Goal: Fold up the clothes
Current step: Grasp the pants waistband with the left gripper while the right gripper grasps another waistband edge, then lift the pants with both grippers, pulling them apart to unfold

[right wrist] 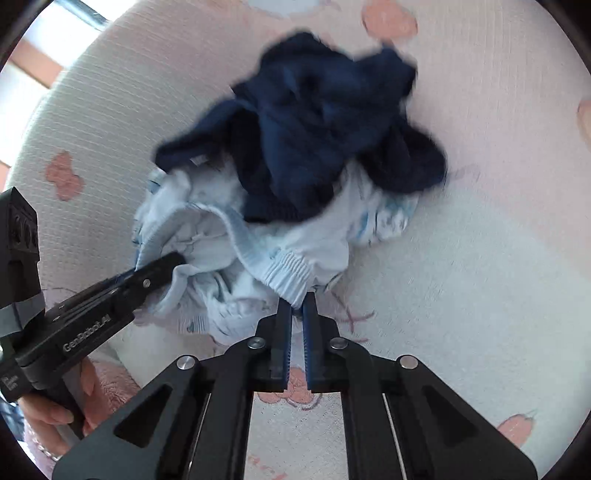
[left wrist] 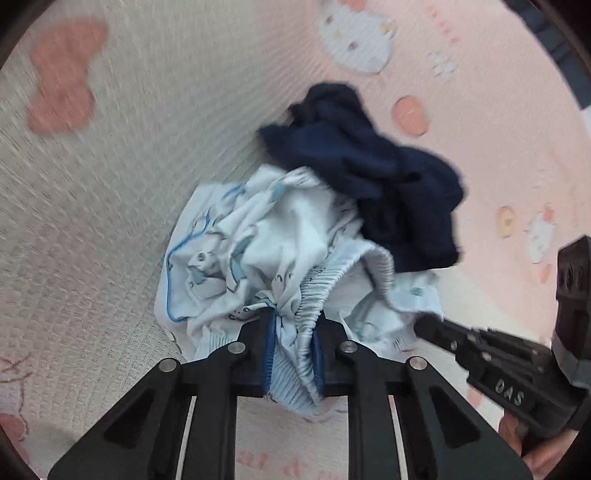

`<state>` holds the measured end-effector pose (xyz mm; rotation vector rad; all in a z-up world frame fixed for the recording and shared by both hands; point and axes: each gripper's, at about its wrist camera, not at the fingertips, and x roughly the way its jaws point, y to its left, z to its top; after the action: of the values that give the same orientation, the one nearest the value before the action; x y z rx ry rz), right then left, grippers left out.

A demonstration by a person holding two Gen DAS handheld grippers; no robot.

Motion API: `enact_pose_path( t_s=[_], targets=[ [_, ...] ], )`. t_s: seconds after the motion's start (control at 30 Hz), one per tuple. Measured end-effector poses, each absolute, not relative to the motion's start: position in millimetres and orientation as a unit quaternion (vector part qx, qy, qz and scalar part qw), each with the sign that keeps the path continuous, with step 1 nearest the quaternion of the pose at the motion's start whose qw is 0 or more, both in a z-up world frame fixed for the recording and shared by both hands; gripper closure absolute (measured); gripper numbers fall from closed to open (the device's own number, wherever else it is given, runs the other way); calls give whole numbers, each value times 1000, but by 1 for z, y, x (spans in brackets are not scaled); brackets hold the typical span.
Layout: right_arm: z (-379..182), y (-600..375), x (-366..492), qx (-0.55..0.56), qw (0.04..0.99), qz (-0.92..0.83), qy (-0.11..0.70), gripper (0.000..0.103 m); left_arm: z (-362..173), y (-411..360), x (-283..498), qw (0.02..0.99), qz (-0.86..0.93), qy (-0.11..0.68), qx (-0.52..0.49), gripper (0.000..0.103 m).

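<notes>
A crumpled pale blue printed garment (left wrist: 258,240) (right wrist: 325,243) with a ribbed elastic waistband lies on the bed cover. A dark navy garment (left wrist: 369,162) (right wrist: 317,125) is heaped on its far side, partly covering it. My left gripper (left wrist: 293,325) is shut on a gathered bunch of the pale garment's waistband. My right gripper (right wrist: 297,301) is shut on another stretch of the same waistband, its blue pads pinching the ribbed edge. Each gripper shows in the other's view: the right gripper (left wrist: 424,325) at the garment's right edge, the left gripper (right wrist: 177,260) at its left.
The clothes rest on a soft pink and white bed cover (left wrist: 110,221) (right wrist: 480,258) printed with bows and cartoon cats. A person's hand (right wrist: 44,413) (left wrist: 546,454) holds each gripper handle. A bright window edge (right wrist: 55,33) shows at the far left.
</notes>
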<state>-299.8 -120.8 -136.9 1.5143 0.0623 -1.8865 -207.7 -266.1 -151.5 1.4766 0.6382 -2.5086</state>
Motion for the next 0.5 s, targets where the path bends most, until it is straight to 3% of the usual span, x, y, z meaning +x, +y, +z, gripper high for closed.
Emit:
enact_pose_path(
  t_s=[0.27, 0.5],
  targets=[
    [-20, -76, -271, 495, 367, -787, -1, 99, -32, -234, -162, 11, -891, 187, 414, 88],
    [28, -2, -196, 463, 372, -803, -53, 98, 44, -185, -125, -80, -902, 213, 366, 88]
  ],
)
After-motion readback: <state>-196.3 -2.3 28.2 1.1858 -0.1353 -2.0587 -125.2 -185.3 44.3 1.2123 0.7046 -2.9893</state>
